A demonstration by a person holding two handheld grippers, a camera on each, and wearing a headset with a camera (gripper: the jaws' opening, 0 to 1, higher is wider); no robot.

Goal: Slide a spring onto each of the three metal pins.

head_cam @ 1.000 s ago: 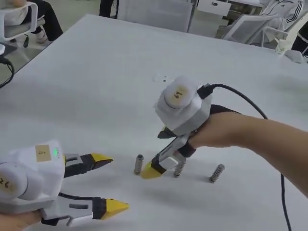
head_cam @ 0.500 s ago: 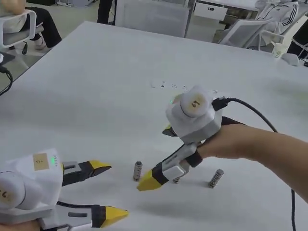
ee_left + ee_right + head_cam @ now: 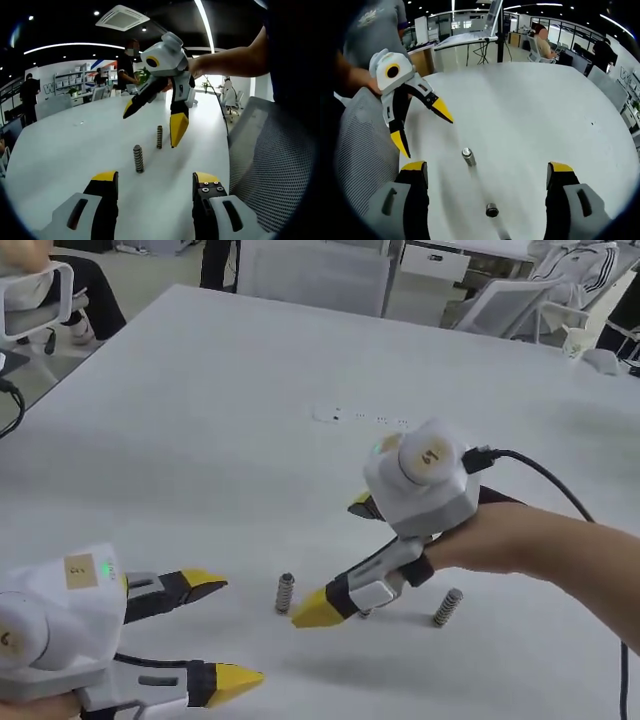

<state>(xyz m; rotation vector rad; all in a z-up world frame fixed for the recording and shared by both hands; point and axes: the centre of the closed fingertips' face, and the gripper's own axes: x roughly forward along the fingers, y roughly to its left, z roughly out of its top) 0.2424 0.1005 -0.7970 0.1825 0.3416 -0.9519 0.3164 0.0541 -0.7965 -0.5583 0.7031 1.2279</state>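
White desk carries three coil springs standing upright in a row near the person. The left spring and the right spring stand in plain sight. The middle spring is partly hidden behind a finger of the right gripper.

That gripper, held in a hand reaching in from the right, hangs tilted over the row with its yellow-tipped fingers spread wide and nothing between them. Its lower fingertip points down close to the desk between the left and middle springs. A black cable trails back from it.

The left gripper sits low at the near left, well apart from the springs. Its fingers are also parted and empty, aimed toward the left spring.

Seen from above in the right gripper view, the left spring shows a round metal end at its top. Whether a pin runs through each spring cannot be told.
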